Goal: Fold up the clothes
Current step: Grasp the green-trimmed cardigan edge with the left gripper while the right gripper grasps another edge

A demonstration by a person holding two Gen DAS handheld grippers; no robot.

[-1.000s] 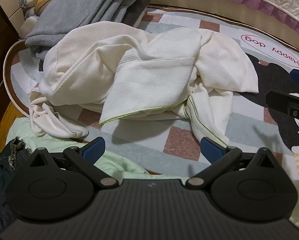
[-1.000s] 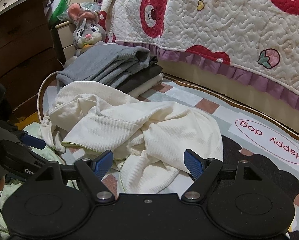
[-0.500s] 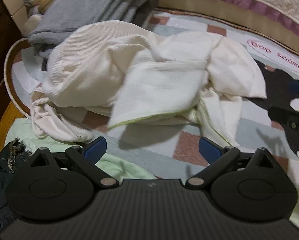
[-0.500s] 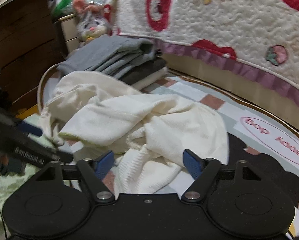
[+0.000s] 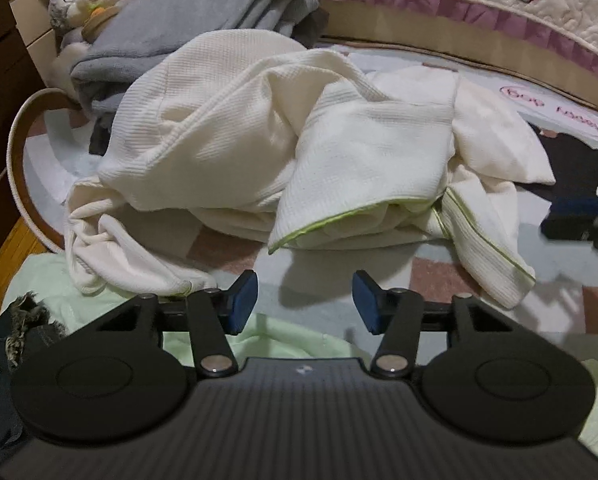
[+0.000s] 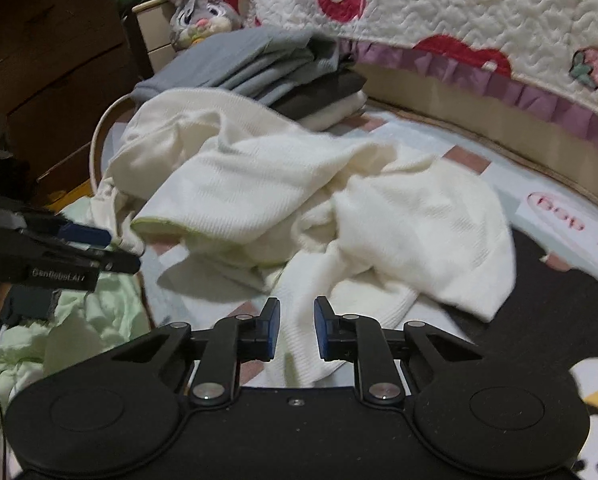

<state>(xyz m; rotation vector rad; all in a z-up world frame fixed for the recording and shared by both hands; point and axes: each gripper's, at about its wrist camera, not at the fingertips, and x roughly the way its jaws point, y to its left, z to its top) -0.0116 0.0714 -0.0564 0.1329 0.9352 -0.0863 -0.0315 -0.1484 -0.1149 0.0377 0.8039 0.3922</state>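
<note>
A crumpled cream ribbed garment with green piping (image 5: pixel 299 148) lies in a heap on the round patterned rug (image 5: pixel 431 276); it also shows in the right wrist view (image 6: pixel 307 200). My left gripper (image 5: pixel 305 306) is partly open and empty, just short of the garment's near hem. My right gripper (image 6: pixel 297 330) has its jaws narrowed to a small gap, with a cream sleeve end lying between and under the pads; I cannot tell whether they pinch it. The left gripper shows at the left edge of the right wrist view (image 6: pixel 83 240).
A stack of folded grey and dark clothes (image 6: pixel 267 68) sits behind the heap, with a plush rabbit (image 6: pixel 197 10) beyond. A pale green garment (image 5: pixel 111 320) lies near me. A wooden dresser (image 6: pixel 55 64) stands left, a quilted bed (image 6: pixel 479 20) behind.
Both grippers moved closer to the cream garment and narrowed their jaws; the right one closed much further, down over the sleeve end.
</note>
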